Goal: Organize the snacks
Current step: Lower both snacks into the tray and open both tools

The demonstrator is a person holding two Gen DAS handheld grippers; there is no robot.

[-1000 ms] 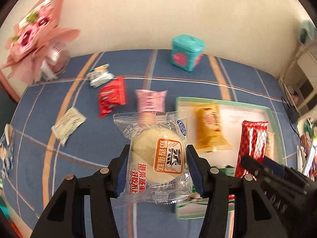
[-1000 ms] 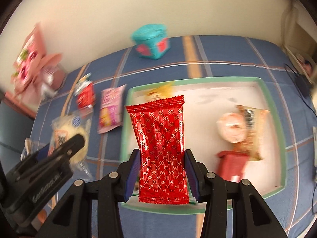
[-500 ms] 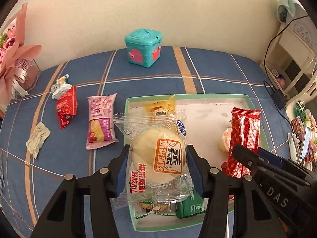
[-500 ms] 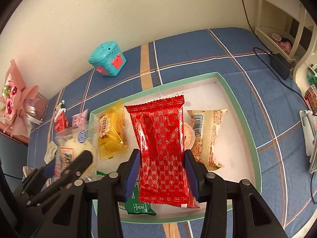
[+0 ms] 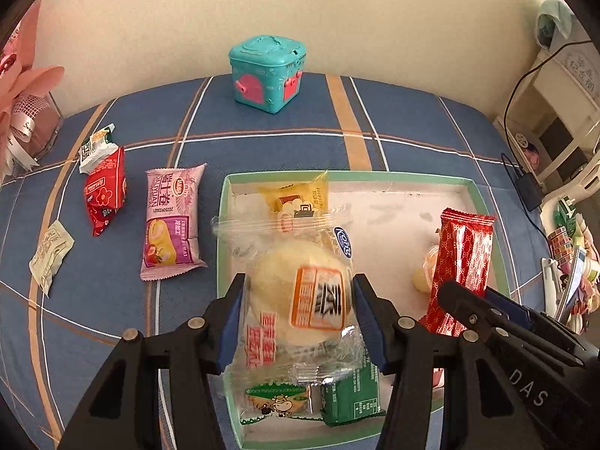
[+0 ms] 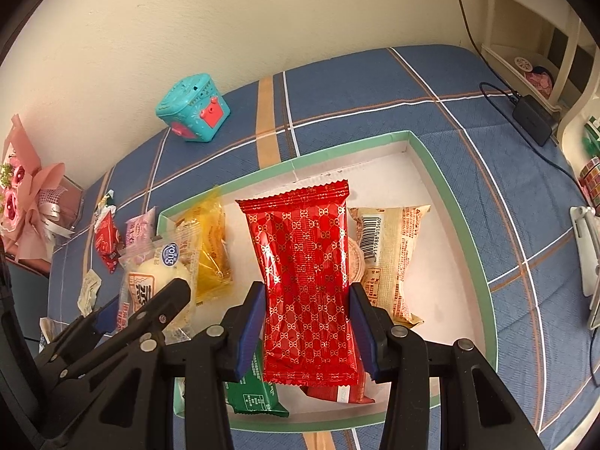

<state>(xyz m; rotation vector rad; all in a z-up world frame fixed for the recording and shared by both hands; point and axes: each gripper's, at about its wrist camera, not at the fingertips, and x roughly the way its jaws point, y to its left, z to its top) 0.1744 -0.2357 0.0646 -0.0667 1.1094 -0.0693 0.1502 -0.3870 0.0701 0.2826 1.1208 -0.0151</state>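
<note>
My left gripper is shut on a clear-wrapped steamed cake and holds it over the left part of the green-rimmed tray. My right gripper is shut on a red patterned snack bag and holds it over the tray's middle. In the tray lie a yellow packet, a beige bar packet, a green packet and a red packet. The cake and left gripper show at the left in the right wrist view.
Loose snacks lie left of the tray on the blue plaid cloth: a pink roll packet, a red packet, a small white-green packet and a pale sachet. A teal toy box stands by the wall. A pink bouquet sits far left.
Both grippers have moved right and forward over the tray with their snacks still held. The tray and its contents now appear closer and larger.
</note>
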